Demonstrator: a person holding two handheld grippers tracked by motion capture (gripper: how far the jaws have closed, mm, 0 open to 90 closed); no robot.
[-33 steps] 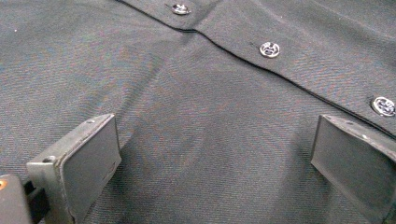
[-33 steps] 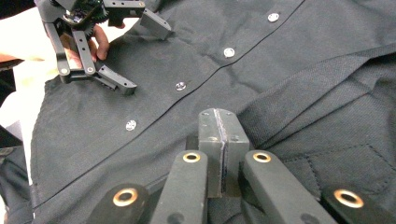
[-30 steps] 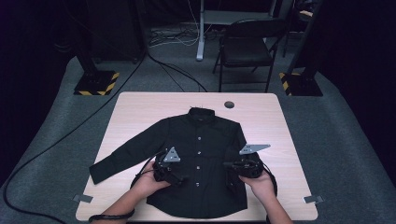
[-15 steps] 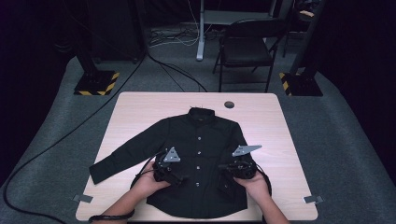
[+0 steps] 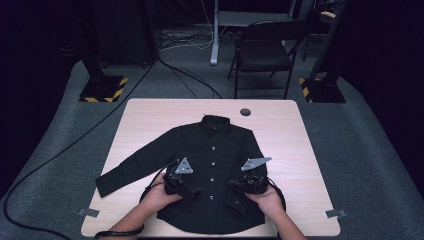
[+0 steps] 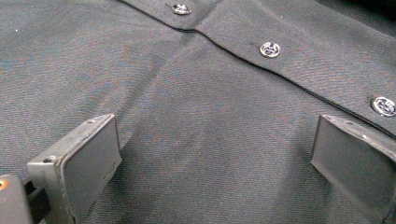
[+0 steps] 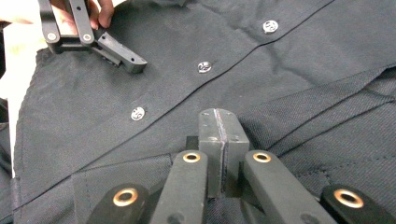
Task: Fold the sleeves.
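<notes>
- dark room with grey carpet, a folding chair (image 5: 262,50) behind a light wood table (image 5: 150,115)
- black shirt (image 5: 210,165) lies flat, buttoned, in the table's middle
- left gripper (image 5: 186,189) jaws spread wide over the cloth, same spot as before
- right gripper (image 5: 235,184) jaws pressed together on the shirt, whether pinching cloth i can't tell; it's slid inward toward the buttons

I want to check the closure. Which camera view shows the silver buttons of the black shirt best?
The left gripper view: three silver buttons appear large and sharp along the black shirt placket. The right gripper view shows three smaller; the high view shows tiny dots.
</notes>
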